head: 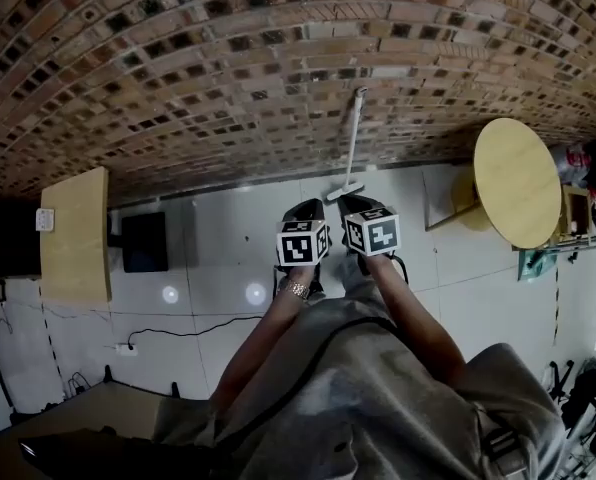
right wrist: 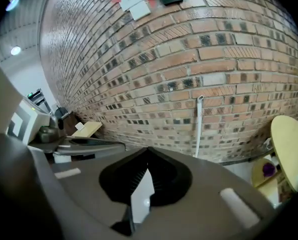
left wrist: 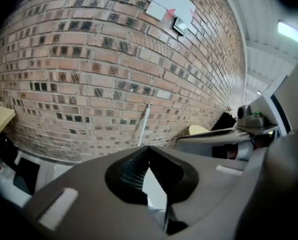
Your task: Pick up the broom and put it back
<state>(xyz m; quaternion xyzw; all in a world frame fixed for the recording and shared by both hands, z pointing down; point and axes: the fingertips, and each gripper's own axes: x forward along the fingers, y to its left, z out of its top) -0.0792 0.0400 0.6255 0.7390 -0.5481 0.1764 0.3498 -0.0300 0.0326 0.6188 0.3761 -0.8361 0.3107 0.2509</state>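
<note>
The broom [head: 352,140] leans upright against the brick wall, its head [head: 344,191] on the white floor tiles. In the left gripper view its pale handle [left wrist: 145,123] rises just above the jaws, and in the right gripper view the handle [right wrist: 199,126] stands right of centre. My left gripper [head: 307,209] and right gripper [head: 355,205] are held side by side in front of the person, just short of the broom head. The jaws of the left gripper [left wrist: 149,148] meet at the tip with nothing between them. The right gripper [right wrist: 148,149] is likewise shut and holds nothing.
A round yellow table [head: 516,181] stands right of the broom, with a cluttered shelf beyond it. A rectangular wooden table [head: 75,233] and a black box [head: 144,241] sit at the left. A cable and power strip [head: 128,348] lie on the floor. Papers [left wrist: 169,1] hang high on the wall.
</note>
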